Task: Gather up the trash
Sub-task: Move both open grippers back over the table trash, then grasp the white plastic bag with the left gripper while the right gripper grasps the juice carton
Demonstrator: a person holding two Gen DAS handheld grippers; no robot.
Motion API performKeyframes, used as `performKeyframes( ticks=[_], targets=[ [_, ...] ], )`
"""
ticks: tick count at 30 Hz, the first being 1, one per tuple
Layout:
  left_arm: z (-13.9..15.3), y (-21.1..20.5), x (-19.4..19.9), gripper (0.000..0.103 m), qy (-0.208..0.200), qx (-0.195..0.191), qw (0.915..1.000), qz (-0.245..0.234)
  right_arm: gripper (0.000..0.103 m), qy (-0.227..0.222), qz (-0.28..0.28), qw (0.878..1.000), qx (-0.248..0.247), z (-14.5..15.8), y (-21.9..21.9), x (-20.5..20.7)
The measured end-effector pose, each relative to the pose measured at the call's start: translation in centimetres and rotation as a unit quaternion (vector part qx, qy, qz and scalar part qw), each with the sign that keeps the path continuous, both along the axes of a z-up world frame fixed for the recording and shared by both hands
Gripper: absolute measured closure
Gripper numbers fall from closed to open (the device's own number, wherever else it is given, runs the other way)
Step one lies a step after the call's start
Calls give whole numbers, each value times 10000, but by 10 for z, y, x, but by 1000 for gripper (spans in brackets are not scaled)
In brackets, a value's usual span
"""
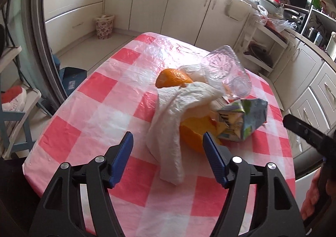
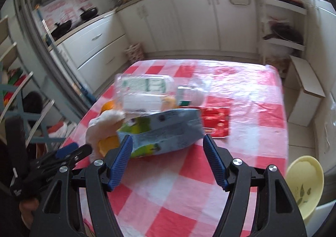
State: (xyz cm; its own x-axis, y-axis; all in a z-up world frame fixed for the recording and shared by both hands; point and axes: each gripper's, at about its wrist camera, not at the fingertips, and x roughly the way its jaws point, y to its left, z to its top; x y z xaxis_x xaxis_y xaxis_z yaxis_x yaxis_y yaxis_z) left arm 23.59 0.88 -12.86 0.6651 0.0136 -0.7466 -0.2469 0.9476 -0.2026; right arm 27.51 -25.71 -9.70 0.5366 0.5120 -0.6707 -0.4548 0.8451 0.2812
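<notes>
A pile of trash lies on the red-and-white checked table. In the left wrist view I see a white crumpled tissue, orange peel, more peel under the tissue, a clear crushed plastic bottle and a crushed juice carton. My left gripper is open, with the tissue hanging between its jaws. In the right wrist view the carton lies just beyond my open right gripper. The bottle, tissue and a red wrapper lie behind it.
A yellow bowl sits at the lower right, off the table's edge. A floral bin stands on the floor by the cream cabinets. A cardboard box stands right of the table. Chairs stand at the left.
</notes>
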Motion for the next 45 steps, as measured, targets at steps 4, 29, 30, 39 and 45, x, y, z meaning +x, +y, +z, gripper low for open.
performKeyframes(
  ticks=[4,29,30,39,45],
  targets=[
    [-10,11,12,36,70,-50,10000,31,31,-110,404,9990,-133,-2,29,-9],
    [-22,27,33,91,76,-588,9971,-487,18,1048,-758,9906,453,-50,-10,82],
    [-23,27,34,91,94,-582,9970,-494,18,1252,-776,9865,716,-57,-14,86],
    [-26,28,35,91,134,-604,9967,-530,28,2304,45,9467,2249,-75,-5,79],
    [-24,23,29,92,127,-518,9966,-632,26,2793,-553,9280,2404,-87,-1,73]
  ],
)
